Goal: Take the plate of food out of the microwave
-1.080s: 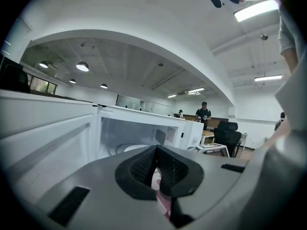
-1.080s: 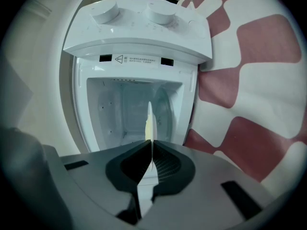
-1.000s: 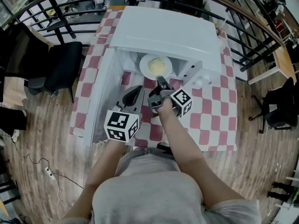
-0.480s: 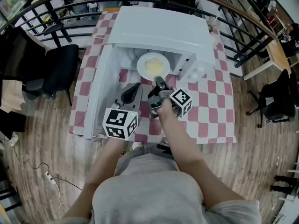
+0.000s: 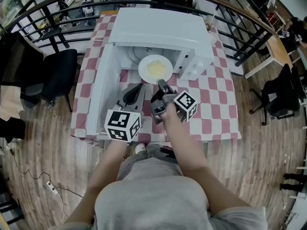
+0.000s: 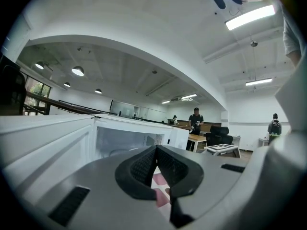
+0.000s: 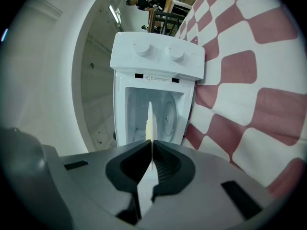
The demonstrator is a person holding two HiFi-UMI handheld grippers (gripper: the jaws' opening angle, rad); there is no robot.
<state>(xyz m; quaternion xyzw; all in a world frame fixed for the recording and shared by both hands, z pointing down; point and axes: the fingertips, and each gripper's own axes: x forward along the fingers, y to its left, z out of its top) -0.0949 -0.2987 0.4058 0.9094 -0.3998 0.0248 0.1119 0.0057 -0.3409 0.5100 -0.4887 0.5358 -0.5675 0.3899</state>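
Head view, from above: microwave (image 5: pixel 158 30), white, on the checked bench (image 5: pixel 216 99), its door (image 5: pixel 98 95) swung open to my left. The plate (image 5: pixel 144 66), round and white, carries pale yellow food (image 5: pixel 157 69) and lies flat at the mouth of the cavity, not clear of it. My right gripper (image 5: pixel 160 84) meets the plate from the near side, on its near rim. My left gripper (image 5: pixel 138 86) hangs just beside it, nearer the door, touching nothing. Left gripper view: left gripper (image 6: pixel 156 150), jaws pressed together and empty, with the open cavity ahead. Right gripper view: right gripper (image 7: pixel 151 143), jaws pinching the plate (image 7: pixel 149 119), which shows edge-on as a thin white blade running straight away from them towards the cavity. Relation of note: the plate lies dead ahead of my right jaws, on the side away from me. I judge the draw to be straight back towards my body, kept level, with the left gripper near enough to steady the rim.
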